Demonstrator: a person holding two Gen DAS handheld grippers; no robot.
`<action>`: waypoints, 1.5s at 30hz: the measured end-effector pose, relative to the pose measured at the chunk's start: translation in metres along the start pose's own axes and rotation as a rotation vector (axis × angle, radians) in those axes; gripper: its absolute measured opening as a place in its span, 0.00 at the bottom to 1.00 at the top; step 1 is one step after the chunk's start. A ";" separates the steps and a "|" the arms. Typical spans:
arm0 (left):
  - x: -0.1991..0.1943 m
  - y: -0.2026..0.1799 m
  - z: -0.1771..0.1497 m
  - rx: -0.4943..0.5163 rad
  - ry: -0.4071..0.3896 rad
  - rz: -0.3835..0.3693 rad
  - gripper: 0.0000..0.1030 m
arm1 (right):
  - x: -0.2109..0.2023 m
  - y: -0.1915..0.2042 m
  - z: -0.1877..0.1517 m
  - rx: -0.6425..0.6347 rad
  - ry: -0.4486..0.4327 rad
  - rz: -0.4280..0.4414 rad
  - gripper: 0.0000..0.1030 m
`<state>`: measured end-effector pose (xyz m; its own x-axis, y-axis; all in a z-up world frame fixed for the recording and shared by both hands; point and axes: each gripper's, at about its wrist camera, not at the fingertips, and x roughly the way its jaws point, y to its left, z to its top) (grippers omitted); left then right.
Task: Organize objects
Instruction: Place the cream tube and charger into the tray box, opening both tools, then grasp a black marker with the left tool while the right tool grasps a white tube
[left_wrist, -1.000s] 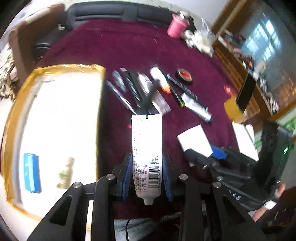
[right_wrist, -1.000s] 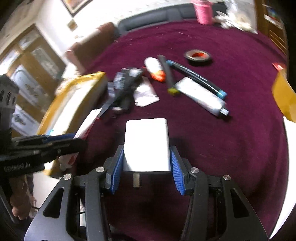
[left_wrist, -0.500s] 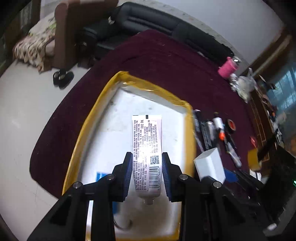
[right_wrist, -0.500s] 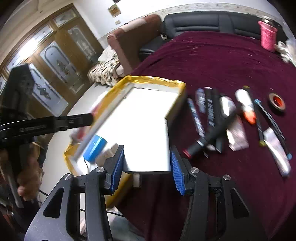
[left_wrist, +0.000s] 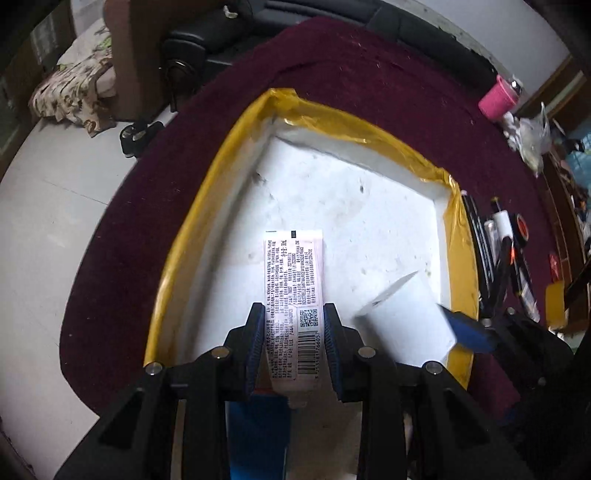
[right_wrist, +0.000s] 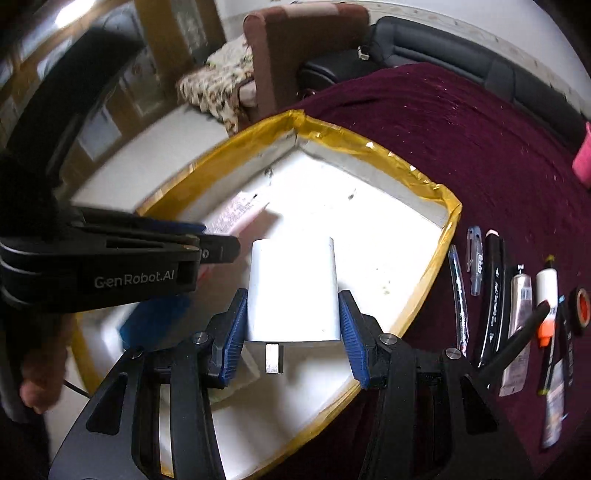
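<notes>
Left wrist view shows the left gripper (left_wrist: 293, 345) clamping a tube (left_wrist: 293, 291) and the right gripper (right_wrist: 291, 328) clamping a white plug (right_wrist: 293, 291), both over the tray (left_wrist: 458, 254), where crowded releases could make them collide.

A white block (right_wrist: 293, 291) is clamped between the blue pads of the right gripper (right_wrist: 293, 325) above the yellow-rimmed tray (right_wrist: 448, 236). The left gripper (right_wrist: 207, 240) is seen alongside, gripping a printed tube (right_wrist: 236, 216).

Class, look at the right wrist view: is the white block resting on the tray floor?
No: the white block is clamped between the right gripper's blue pads, above the tray.
</notes>
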<state>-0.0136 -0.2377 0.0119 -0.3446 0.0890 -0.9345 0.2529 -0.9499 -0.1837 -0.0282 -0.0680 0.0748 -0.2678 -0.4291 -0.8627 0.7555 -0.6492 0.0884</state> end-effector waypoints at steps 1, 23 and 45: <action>0.000 -0.003 -0.001 0.011 -0.011 0.009 0.29 | 0.004 0.001 -0.002 -0.013 0.015 -0.002 0.47; -0.065 0.011 -0.033 -0.125 -0.345 -0.184 0.73 | -0.022 -0.002 -0.011 0.024 -0.045 0.067 0.54; -0.064 -0.124 -0.073 0.085 -0.216 -0.336 0.73 | -0.113 -0.105 -0.145 0.401 -0.176 0.164 0.53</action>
<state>0.0431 -0.1034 0.0728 -0.5797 0.3420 -0.7396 0.0217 -0.9008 -0.4336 0.0091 0.1395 0.0910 -0.2880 -0.6237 -0.7267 0.5151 -0.7406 0.4315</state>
